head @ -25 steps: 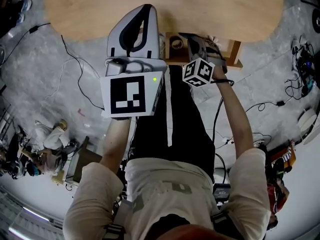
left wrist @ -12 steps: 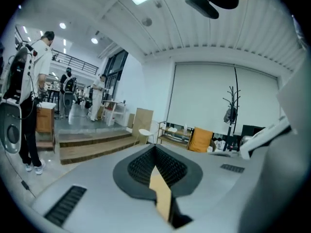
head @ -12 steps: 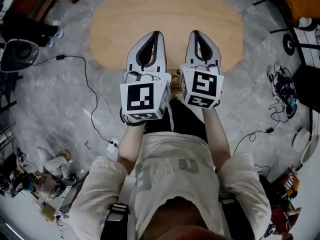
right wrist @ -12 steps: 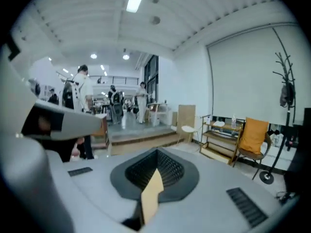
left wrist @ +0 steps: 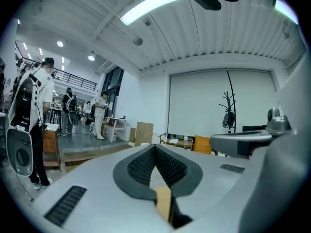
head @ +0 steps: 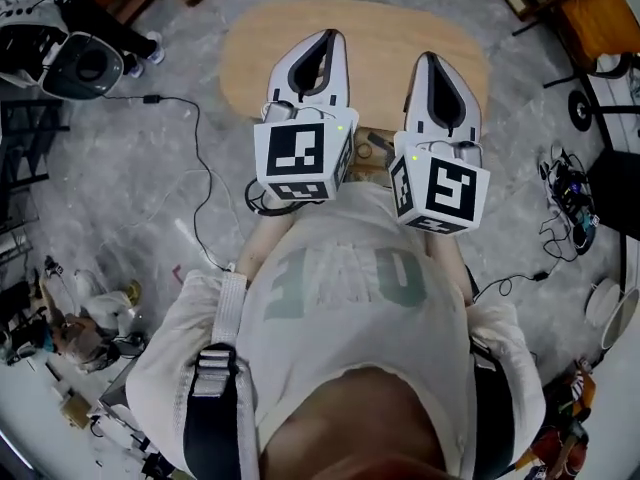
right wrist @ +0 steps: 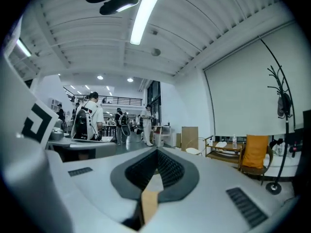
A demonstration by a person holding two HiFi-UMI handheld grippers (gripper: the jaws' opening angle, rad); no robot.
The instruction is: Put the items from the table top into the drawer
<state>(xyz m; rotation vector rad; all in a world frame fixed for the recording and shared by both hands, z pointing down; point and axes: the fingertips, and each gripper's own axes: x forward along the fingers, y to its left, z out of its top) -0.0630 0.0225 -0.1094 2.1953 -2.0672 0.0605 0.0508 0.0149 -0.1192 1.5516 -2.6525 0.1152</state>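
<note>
The oval wooden table (head: pixel 380 38) lies far below me in the head view, and I make out no loose item on the part of its top that shows. A sliver of the wooden drawer (head: pixel 377 154) peeks out between the two marker cubes. My left gripper (head: pixel 330 36) and right gripper (head: pixel 432 60) are held high, side by side, and point out level over the table. In the left gripper view the left gripper (left wrist: pixel 155 147) has its jaws meeting at the tip with nothing in them. The right gripper (right wrist: pixel 156 152) is shut and empty too.
Cables (head: pixel 190 168) trail over the grey floor. Black equipment (head: pixel 85 63) stands at the top left, a wooden chair (head: pixel 600 13) at the top right, clutter (head: pixel 80 328) at the lower left. The gripper views show people (left wrist: pixel 41 96) standing in a hall and a coat stand (left wrist: pixel 228 108).
Both grippers have risen from down at the drawer to chest height. The right one has rolled upright beside the left. The table now looks smaller and farther below.
</note>
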